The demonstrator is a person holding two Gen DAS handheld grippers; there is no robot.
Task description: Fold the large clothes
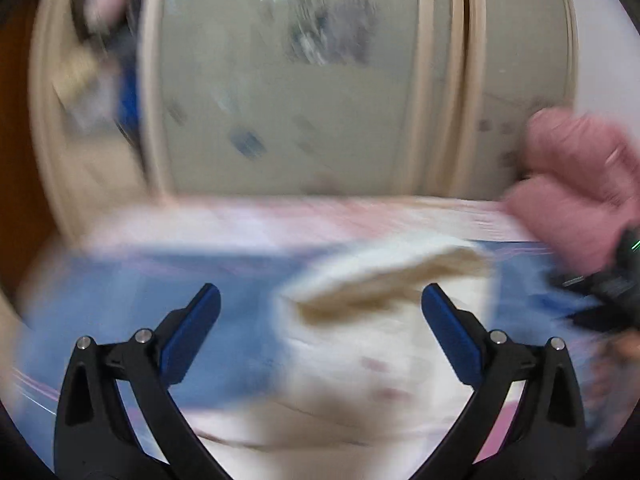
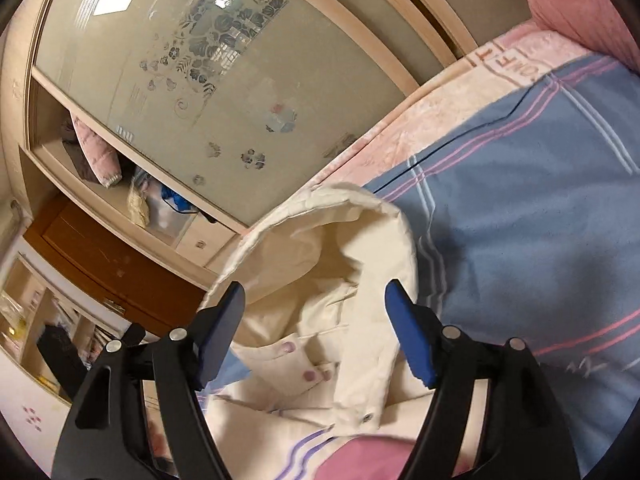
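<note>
A cream hooded jacket (image 2: 332, 276) lies on a bed covered by a blue and pink checked sheet (image 2: 520, 208). Its hood stands open toward me, and pink snap buttons show on the front. My right gripper (image 2: 316, 296) is open and empty, its blue pads either side of the hood, just above it. The left wrist view is heavily motion blurred. There the jacket (image 1: 372, 280) shows as a cream fold ahead of my left gripper (image 1: 320, 300), which is open and empty above the sheet (image 1: 160, 280).
A wardrobe with frosted floral sliding doors (image 2: 224, 80) runs along the far side of the bed. Its open left part holds clothes and bags (image 2: 140, 196). A pink pillow (image 2: 580, 0) lies at the bed's head. The other gripper (image 1: 612, 292) shows at the right edge.
</note>
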